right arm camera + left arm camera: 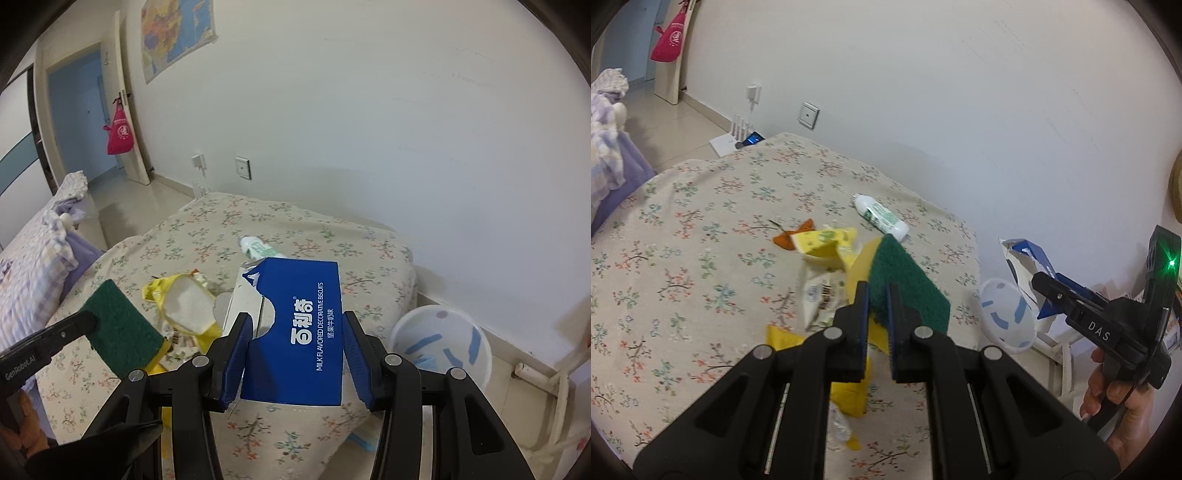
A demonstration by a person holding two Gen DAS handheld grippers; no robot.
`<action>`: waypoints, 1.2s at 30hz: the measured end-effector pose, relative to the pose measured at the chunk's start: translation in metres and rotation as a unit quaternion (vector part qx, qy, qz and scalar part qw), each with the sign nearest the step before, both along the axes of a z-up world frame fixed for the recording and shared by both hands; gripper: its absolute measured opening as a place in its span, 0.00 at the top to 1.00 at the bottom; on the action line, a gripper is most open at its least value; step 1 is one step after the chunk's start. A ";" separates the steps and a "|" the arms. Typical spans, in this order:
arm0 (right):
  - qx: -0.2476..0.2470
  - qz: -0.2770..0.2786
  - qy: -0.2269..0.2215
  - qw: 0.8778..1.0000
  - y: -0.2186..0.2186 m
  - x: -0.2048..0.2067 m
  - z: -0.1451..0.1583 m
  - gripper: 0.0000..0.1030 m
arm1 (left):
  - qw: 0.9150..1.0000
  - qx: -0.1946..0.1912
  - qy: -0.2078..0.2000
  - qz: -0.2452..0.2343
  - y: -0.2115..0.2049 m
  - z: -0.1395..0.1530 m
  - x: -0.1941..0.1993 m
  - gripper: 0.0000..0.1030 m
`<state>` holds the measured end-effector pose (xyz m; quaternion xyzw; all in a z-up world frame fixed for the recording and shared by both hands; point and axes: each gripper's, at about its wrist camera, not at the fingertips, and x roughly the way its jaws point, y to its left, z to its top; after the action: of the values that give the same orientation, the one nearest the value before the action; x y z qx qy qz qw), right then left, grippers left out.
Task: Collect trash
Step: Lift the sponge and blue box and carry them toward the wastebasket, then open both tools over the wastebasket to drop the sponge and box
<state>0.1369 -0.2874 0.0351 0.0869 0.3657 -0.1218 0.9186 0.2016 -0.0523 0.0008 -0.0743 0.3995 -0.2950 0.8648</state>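
My left gripper (878, 290) is shut on a green-and-yellow scouring sponge (905, 280), held above the flowered bedspread (683, 229); the sponge (122, 325) also shows at the left of the right wrist view. My right gripper (295, 325) is shut on a blue biscuit box (295, 328) with a torn-open top; the same box (1030, 269) appears at the right of the left wrist view. On the bed lie yellow wrappers (827, 251), an orange scrap (790, 236) and a white-and-green tube (881, 218). A white bin (443, 343) stands on the floor beside the bed.
A white wall runs behind the bed. A pillow and purple bedding (33, 266) lie at the left. A router (729, 138) sits on the floor past the bed's far corner. White pipework (546, 380) stands right of the bin. A person's hand (1123, 406) holds the right gripper.
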 end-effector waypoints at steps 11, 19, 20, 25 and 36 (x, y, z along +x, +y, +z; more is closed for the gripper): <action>0.024 -0.083 0.020 0.996 -0.090 -0.033 -0.024 0.52 | 0.997 0.016 0.001 -0.077 -0.096 -0.009 -0.013 0.90; 0.034 -0.132 0.061 0.989 -0.145 -0.044 -0.061 0.51 | 0.992 0.039 0.002 -0.123 -0.157 -0.027 -0.021 0.90; 0.036 -0.137 0.063 0.988 -0.150 -0.047 -0.065 0.51 | 0.991 0.043 0.004 -0.129 -0.165 -0.032 -0.021 0.90; 0.052 -0.168 0.068 0.982 -0.173 -0.056 -0.082 0.50 | 0.988 0.051 0.014 -0.142 -0.195 -0.047 -0.020 0.90; 0.063 -0.192 0.064 0.977 -0.188 -0.072 -0.085 0.22 | 0.985 0.055 0.023 -0.164 -0.240 -0.064 -0.019 0.90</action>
<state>0.0645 -0.4758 -0.0496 0.2048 0.4070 -0.2780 0.8456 0.1826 -0.2920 -0.0630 0.0329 0.4413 -0.4087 0.7982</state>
